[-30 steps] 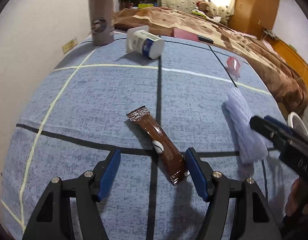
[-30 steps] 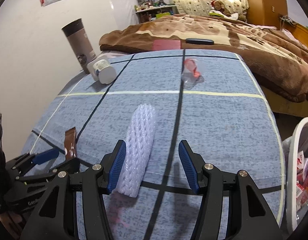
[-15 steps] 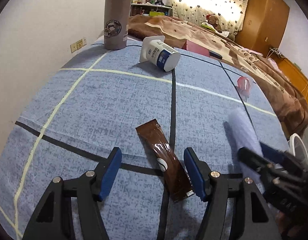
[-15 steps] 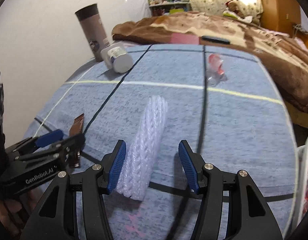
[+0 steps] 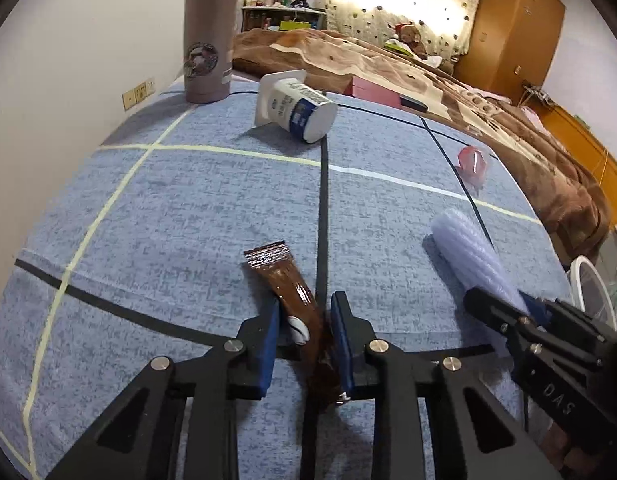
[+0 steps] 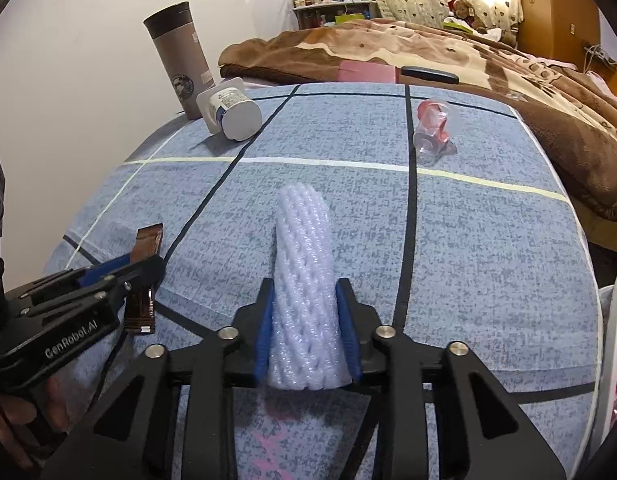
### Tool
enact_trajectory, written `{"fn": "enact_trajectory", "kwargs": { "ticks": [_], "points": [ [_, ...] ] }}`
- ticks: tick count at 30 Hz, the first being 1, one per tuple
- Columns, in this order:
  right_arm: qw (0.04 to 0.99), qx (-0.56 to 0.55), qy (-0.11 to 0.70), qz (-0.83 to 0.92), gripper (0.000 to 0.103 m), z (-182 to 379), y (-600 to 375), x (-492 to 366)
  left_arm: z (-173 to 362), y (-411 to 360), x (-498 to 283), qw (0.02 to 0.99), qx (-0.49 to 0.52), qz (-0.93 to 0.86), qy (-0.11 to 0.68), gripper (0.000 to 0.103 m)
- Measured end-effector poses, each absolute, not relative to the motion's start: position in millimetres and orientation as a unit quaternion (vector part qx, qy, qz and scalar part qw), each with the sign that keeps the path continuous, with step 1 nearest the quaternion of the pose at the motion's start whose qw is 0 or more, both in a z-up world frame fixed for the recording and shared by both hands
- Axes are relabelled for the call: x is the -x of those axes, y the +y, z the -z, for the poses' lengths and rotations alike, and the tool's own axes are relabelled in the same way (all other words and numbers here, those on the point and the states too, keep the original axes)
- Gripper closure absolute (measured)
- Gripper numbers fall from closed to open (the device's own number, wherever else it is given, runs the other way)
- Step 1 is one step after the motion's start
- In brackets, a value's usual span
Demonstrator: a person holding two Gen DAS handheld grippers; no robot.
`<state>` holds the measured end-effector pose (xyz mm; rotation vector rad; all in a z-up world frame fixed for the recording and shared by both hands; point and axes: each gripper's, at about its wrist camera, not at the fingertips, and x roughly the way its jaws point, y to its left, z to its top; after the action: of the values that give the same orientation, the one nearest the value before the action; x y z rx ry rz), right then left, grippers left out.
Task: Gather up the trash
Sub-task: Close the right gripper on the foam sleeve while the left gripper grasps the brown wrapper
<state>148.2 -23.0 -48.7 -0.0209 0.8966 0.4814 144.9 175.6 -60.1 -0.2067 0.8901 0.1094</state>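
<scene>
My left gripper [image 5: 304, 316] is shut on a brown snack wrapper [image 5: 286, 288] that lies on the blue checked tablecloth [image 5: 188, 208]. My right gripper [image 6: 306, 308] is shut on a white foam net sleeve [image 6: 302, 264] lying lengthwise on the cloth. The sleeve also shows in the left wrist view [image 5: 468, 248], and the wrapper in the right wrist view [image 6: 146, 244]. A tipped white yogurt cup [image 5: 296, 110] and a crumpled clear-and-red plastic wrapper [image 5: 472, 162] lie farther back.
A tall grey tumbler [image 5: 208, 36] stands at the far left corner by the wall. A white bin rim [image 5: 592, 292] with trash inside is off the table's right edge. A bed with a brown blanket [image 5: 448, 80] lies behind.
Both grippers have moved forward and closed: the left onto the brown wrapper, the right onto the foam sleeve. Both were open before.
</scene>
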Motion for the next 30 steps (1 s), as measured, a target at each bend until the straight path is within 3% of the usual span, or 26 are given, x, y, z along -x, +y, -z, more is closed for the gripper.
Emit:
{"fn": "enact_trajectory", "kwargs": {
  "ticks": [15, 30],
  "points": [
    [0.889, -0.005, 0.402, -0.217, 0.078, 41.1, -33.5, -142.8, 56.5, 155.3, -138.0, 0.9, 0.081, -0.026, 0.429, 0.089],
    [0.891, -0.023, 0.4, -0.216, 0.078, 39.8, -40.5, -140.6, 61.2, 148.6, -137.1, 0.896, 0.069, -0.044, 0.437, 0.087]
  ]
}}
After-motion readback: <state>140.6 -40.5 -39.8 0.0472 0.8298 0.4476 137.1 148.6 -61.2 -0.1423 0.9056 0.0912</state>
